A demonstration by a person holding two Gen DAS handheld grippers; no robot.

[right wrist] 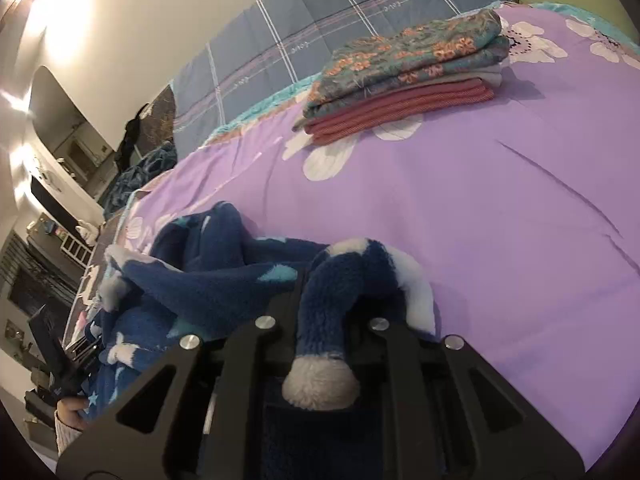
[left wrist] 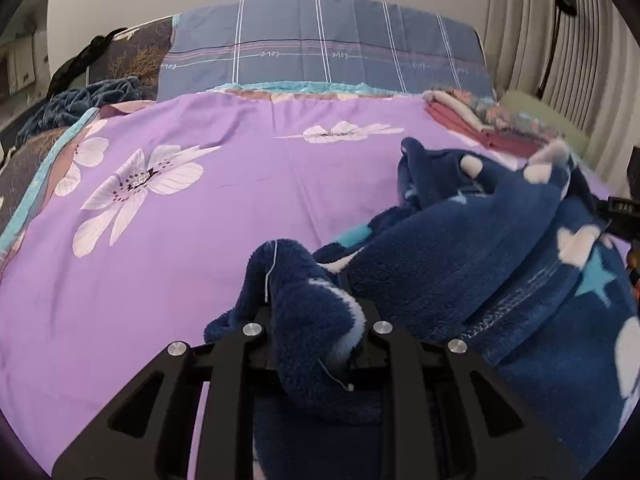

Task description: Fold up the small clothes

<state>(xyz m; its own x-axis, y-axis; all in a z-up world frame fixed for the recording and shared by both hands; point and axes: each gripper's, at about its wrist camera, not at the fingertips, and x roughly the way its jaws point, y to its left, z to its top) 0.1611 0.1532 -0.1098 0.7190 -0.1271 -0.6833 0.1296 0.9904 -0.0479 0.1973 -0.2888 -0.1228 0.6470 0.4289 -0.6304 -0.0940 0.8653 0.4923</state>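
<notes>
Both grippers, left gripper (left wrist: 316, 320) and right gripper (right wrist: 332, 316), pinch fleece garment (left wrist: 460, 264) corners; keep tension even, lay flat on purple bedspread (left wrist: 200, 220) mid-frame.

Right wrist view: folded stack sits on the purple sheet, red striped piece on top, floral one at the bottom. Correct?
Not quite. In the right wrist view the folded stack does sit on the purple sheet, but the order is reversed: the floral piece is on top and the red striped piece is at the bottom.
</notes>
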